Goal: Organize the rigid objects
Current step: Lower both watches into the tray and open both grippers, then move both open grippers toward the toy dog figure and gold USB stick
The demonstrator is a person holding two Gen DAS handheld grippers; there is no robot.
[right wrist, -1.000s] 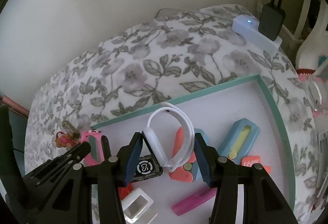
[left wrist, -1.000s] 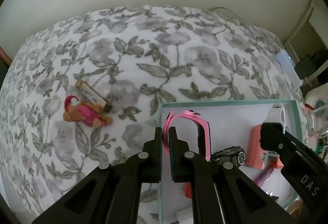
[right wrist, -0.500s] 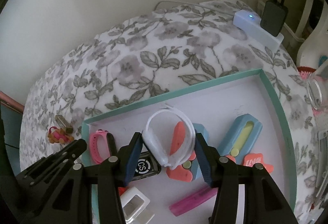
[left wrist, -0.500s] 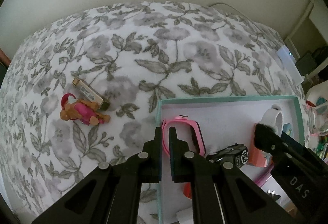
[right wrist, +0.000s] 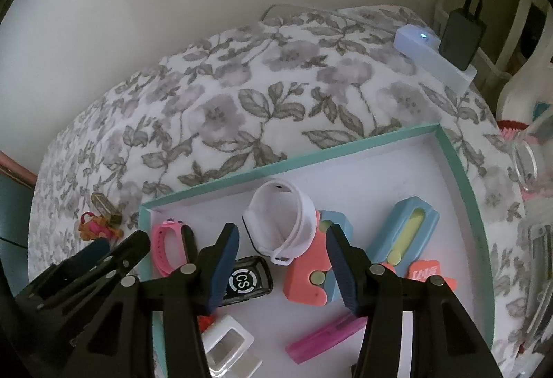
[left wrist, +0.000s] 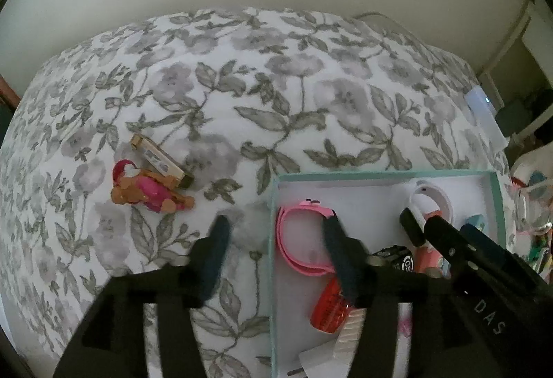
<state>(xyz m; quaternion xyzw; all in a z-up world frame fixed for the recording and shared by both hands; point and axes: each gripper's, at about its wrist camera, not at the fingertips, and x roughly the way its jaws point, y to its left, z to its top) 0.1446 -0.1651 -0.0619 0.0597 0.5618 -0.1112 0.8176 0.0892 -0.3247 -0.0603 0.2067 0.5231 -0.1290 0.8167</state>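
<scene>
left gripper (left wrist: 273, 239): fingers opening, pink band (left wrist: 304, 239) loose in tray (left wrist: 380, 174)
right gripper (right wrist: 281, 260): fingers opening, white band (right wrist: 281, 222) between, released

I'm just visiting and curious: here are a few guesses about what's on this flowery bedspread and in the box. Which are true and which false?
1. The pink watch band lies inside the teal-rimmed box. True.
2. The little toy figure is in the box. False: it lies on the bedspread, outside the box.
3. The white watch band is clamped in the right gripper. False: its jaws are opening and the band sits free.
4. A gold-capped stick lies beside the toy figure. True.
</scene>
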